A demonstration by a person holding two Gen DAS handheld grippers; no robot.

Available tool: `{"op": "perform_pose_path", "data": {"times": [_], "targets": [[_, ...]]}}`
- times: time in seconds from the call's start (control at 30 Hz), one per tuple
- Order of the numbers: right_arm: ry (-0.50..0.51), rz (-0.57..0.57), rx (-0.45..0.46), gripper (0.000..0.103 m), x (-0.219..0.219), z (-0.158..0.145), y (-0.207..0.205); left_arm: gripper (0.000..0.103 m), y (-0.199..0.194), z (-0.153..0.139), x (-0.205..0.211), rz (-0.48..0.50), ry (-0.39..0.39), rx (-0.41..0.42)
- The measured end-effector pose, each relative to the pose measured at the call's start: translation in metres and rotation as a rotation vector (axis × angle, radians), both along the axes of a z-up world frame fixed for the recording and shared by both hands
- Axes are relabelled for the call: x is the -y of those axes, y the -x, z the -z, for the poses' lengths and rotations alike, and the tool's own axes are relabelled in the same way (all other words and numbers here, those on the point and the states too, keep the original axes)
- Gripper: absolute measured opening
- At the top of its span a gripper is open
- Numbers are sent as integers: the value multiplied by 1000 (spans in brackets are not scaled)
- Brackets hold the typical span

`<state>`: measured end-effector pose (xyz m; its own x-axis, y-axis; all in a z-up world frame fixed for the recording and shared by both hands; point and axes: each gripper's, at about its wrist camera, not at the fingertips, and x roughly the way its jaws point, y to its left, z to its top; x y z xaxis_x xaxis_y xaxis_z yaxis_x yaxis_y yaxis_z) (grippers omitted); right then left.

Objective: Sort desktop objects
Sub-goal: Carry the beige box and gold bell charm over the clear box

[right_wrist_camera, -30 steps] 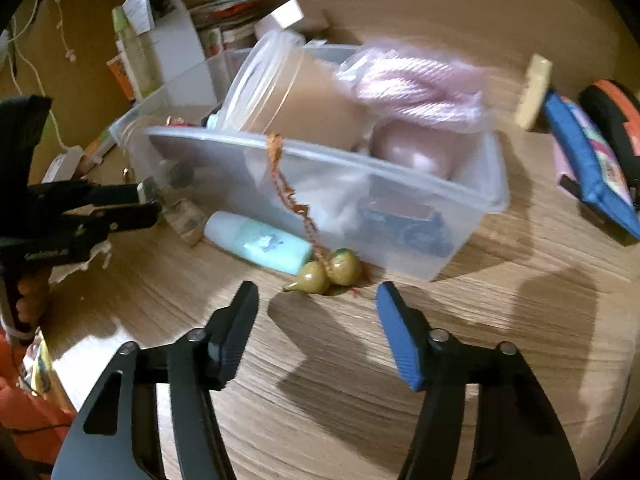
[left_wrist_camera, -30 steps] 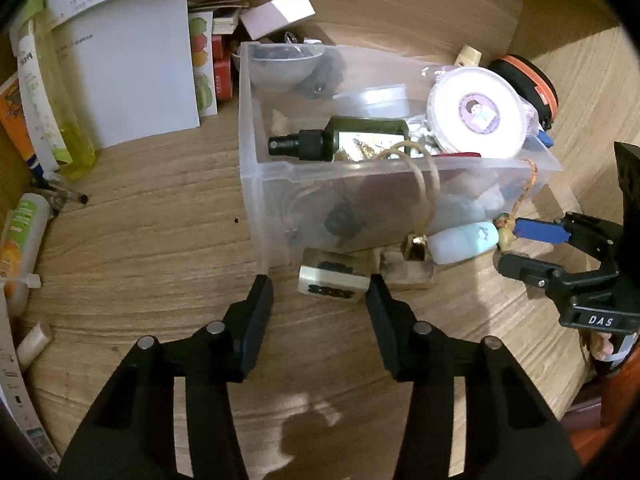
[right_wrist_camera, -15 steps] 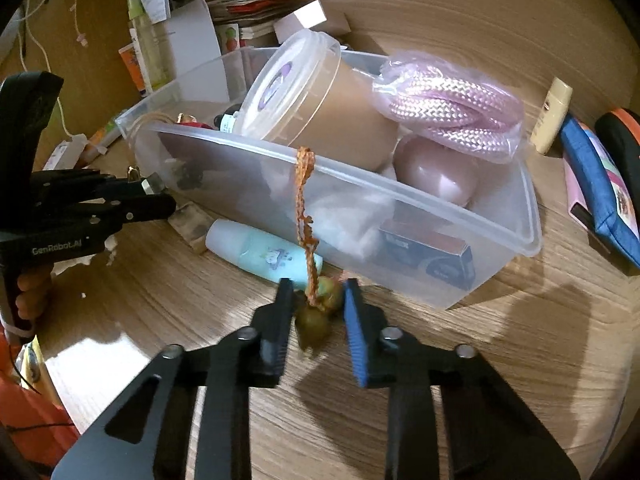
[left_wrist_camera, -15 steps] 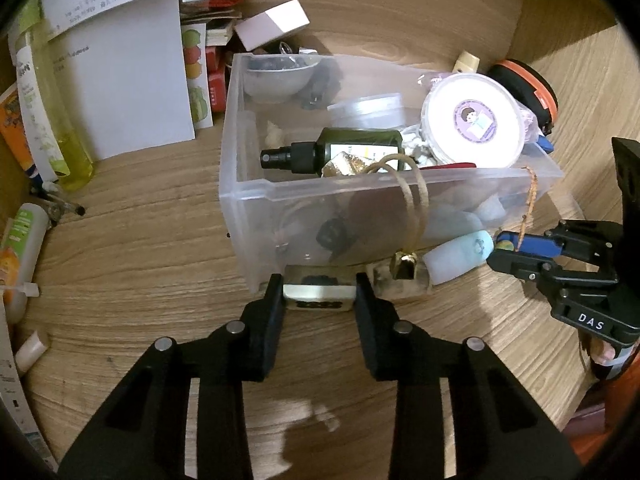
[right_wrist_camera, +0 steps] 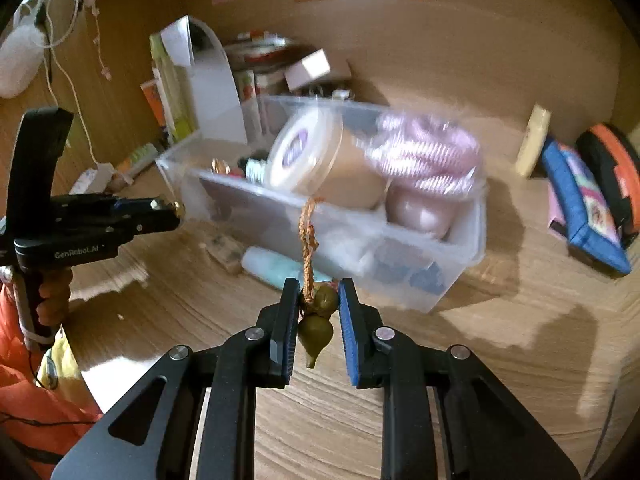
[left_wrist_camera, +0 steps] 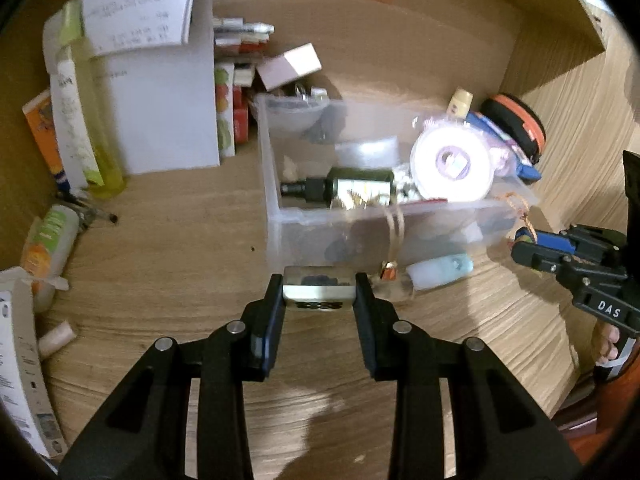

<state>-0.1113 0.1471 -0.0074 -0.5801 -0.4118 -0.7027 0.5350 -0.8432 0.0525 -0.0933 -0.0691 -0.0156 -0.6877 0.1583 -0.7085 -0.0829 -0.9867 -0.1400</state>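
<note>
My left gripper (left_wrist_camera: 319,286) is shut on a small clear block with a dark inlay (left_wrist_camera: 319,294), held above the wooden desk in front of the clear plastic bin (left_wrist_camera: 272,196). My right gripper (right_wrist_camera: 319,294) is shut on a pair of olive gourd charms (right_wrist_camera: 320,312) whose orange braided cord (right_wrist_camera: 308,232) runs up over the bin's rim (right_wrist_camera: 476,240). The bin holds a dark spray bottle (left_wrist_camera: 340,186), a white-lidded tub (right_wrist_camera: 304,152) and a pink rope coil (right_wrist_camera: 424,152). A pale blue tube (left_wrist_camera: 440,270) lies on the desk against the bin.
A white paper stand (left_wrist_camera: 160,112), yellow bottle (left_wrist_camera: 96,132) and small boxes (left_wrist_camera: 232,92) crowd the back left. An orange-rimmed case (left_wrist_camera: 516,124) and blue pouch (right_wrist_camera: 584,208) lie right of the bin. A green-orange tube (left_wrist_camera: 48,244) lies far left.
Both grippers closed, the left on the clear block and the right on the gourd charms, then rose off the desk with them and drew back from the bin.
</note>
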Motion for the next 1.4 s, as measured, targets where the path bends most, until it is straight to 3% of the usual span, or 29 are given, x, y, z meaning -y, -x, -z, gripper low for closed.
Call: {"op": "perform_pose_path", "data": {"times": [0.3,0.57,1.4], "targets": [[22,39,-82,18,-5,-30,11,33,0,-26,-2,0,-10,-72],[17,50,-94,18,-7,-34,25,33,4,-38,-7,13,-2,-114],[1,84,-60,18,-9,-12,52,33,34,-24,-9,-13,4,-76]]}}
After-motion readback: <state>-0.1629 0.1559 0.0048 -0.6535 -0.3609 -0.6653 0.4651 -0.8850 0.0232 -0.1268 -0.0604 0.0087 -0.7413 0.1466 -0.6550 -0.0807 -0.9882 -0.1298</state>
